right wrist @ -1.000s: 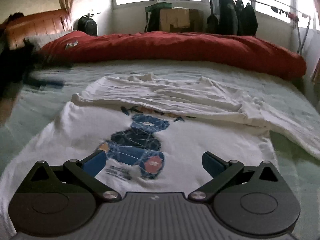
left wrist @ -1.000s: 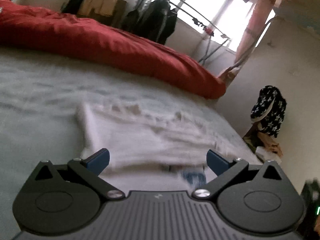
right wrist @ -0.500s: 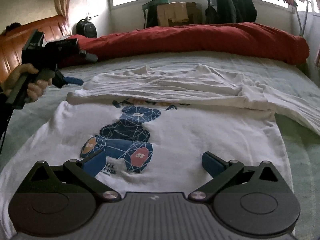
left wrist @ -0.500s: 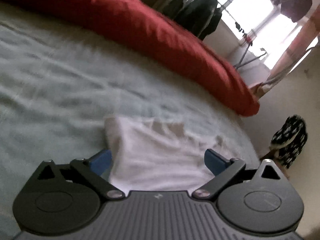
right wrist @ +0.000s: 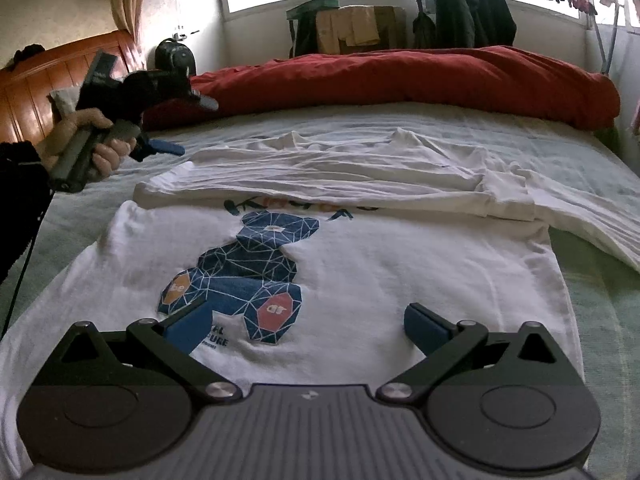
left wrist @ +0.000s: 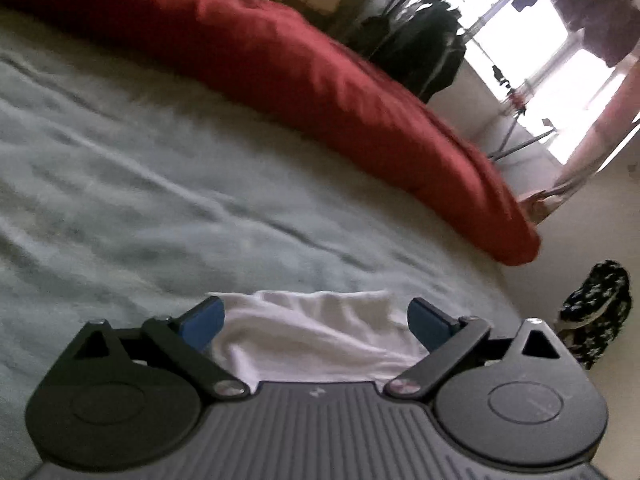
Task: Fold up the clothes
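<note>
A white T-shirt (right wrist: 400, 264) with a blue bear print (right wrist: 248, 272) lies flat on the bed, its upper part folded down in a wrinkled band (right wrist: 340, 176). My right gripper (right wrist: 306, 324) hovers open just above the shirt's near half, the print by its left finger. Off to the left, a hand (right wrist: 92, 140) holds my left gripper (right wrist: 182, 126) open, above the bed by the folded band's left end. In the left wrist view, that left gripper (left wrist: 316, 318) is open, with a white edge of the T-shirt (left wrist: 312, 336) lying below and between its fingers.
A red duvet (right wrist: 400, 76) is bunched along the far side of the pale green bed sheet (left wrist: 160, 200). A wooden headboard (right wrist: 24, 92) stands at the left. Boxes and a rack of dark jackets (right wrist: 468, 12) stand under the window. Star-patterned cloth (left wrist: 596, 312) lies beyond the bed's right edge.
My left gripper swung out over the shirt's far left end, so less white cloth shows in its view. My right gripper shifted slightly over the print. Both stayed open.
</note>
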`<state>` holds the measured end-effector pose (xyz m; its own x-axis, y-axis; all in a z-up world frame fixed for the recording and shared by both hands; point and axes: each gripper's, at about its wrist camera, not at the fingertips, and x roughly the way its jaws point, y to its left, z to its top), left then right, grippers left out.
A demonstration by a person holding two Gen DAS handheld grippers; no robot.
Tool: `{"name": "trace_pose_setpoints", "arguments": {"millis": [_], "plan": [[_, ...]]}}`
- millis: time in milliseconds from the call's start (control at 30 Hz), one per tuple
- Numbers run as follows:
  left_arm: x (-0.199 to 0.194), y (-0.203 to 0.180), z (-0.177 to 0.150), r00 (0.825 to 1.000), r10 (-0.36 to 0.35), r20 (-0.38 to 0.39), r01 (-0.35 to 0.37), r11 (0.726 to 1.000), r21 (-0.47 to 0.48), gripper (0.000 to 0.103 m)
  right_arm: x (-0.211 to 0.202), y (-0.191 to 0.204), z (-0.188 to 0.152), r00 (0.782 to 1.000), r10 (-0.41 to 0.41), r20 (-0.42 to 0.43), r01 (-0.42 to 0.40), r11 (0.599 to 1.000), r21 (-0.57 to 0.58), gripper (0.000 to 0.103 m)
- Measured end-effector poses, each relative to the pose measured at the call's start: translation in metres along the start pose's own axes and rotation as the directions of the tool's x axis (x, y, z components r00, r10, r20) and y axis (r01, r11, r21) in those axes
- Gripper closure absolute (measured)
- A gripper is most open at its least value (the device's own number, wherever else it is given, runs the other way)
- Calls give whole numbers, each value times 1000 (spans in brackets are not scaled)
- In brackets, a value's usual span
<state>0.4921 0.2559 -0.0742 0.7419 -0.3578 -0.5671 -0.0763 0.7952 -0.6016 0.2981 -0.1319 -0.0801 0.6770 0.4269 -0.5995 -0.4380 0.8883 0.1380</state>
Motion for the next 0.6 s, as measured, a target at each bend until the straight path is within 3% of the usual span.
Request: {"name": "trace_pose_setpoints", "arguments": {"millis": [100,167,233,267,400,433,500,600], "plan": [[17,1,-3,996,-44,-73,44,999,-10,3,-1,1,0,1000,-4,-1,4,1000,-8,0],[23,1,-7,994,94,-62,-91,995,48,4,-2,0,0,1000,-6,-3,6,1000,-8,0],[17,2,-7,969,246,4,-246,966,77,5,-3,-1,-1,1000,-10,-4,10,1000,-5,0],[11,4,-7,966,257,23,-258,964,68,5,-4,-2,-1,1000,-12,-3,12,1000,-1,0],[-20,-1,-8,995,98,-4,-97,989,116,4,-8,-4,-2,1000,-11,-3,11,1000,3,0],[-26,-8,-15,993,121,0,-118,973,196,4,-8,-4,-3,1000,-12,-3,12,1000,2,0],[-36,-26,-29,982,187,23,-182,909,375,4,-10,-2,-2,1000,-14,1,14,1000,-3,0],[-41,-39,-57,979,202,7,-174,822,542,4,-14,0,-1,1000,-5,8,5,1000,-4,0]]}}
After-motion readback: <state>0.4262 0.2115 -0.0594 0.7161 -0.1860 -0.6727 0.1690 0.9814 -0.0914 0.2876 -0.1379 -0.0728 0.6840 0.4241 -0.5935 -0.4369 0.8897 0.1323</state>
